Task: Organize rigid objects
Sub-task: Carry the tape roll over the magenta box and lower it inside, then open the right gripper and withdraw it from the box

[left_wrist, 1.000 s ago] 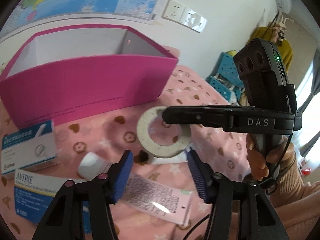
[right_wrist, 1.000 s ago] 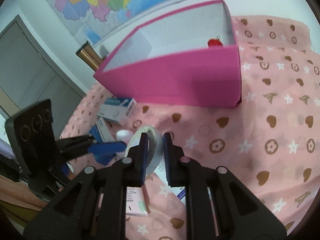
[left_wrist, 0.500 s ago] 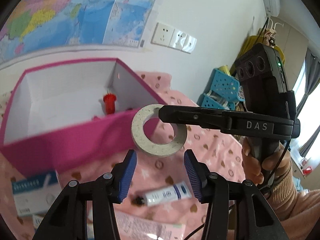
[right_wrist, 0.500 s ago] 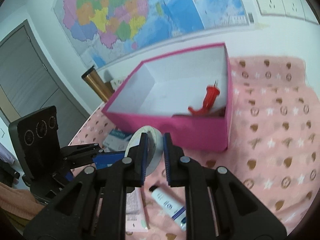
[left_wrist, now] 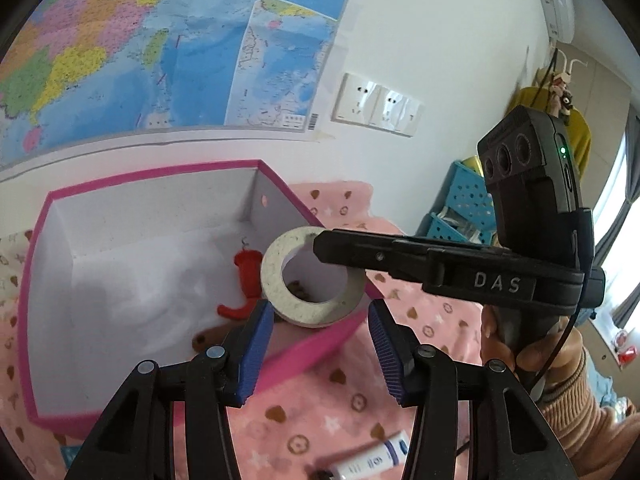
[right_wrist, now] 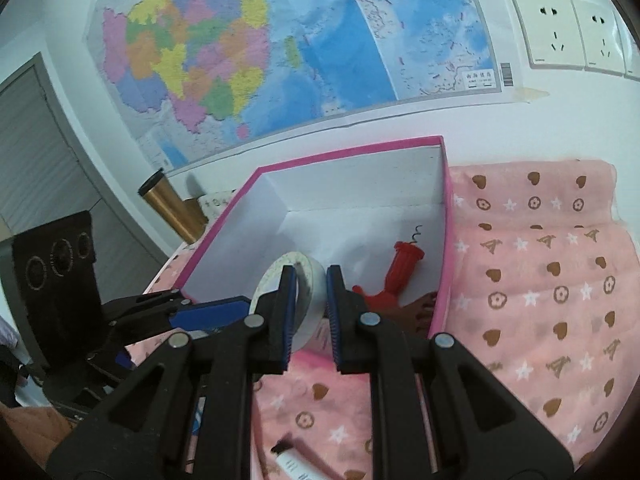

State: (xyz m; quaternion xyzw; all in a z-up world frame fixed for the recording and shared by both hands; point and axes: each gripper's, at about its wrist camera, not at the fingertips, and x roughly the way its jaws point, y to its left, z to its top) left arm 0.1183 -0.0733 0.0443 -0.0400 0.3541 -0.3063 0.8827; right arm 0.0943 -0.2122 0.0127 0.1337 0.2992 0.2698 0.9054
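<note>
Right wrist view: left gripper (right_wrist: 208,314) at left — jaws apart, nothing between them. Right gripper (right_wrist: 311,300) is clamped on the white tape roll (right_wrist: 310,286), held above the near wall of the pink box (right_wrist: 348,152). Red corkscrew (right_wrist: 400,272) lies inside — right of the roll.

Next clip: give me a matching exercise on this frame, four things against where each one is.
Things:
1. tape roll
2. red corkscrew
3. white tube
4. wall sockets

Places:
A. lying on the pink cloth
B. on the wall beside the map
C. clamped in the right tongs, above the pink box
D. on the floor of the pink box

Pairs: 1-C, 2-D, 3-A, 4-B
</note>
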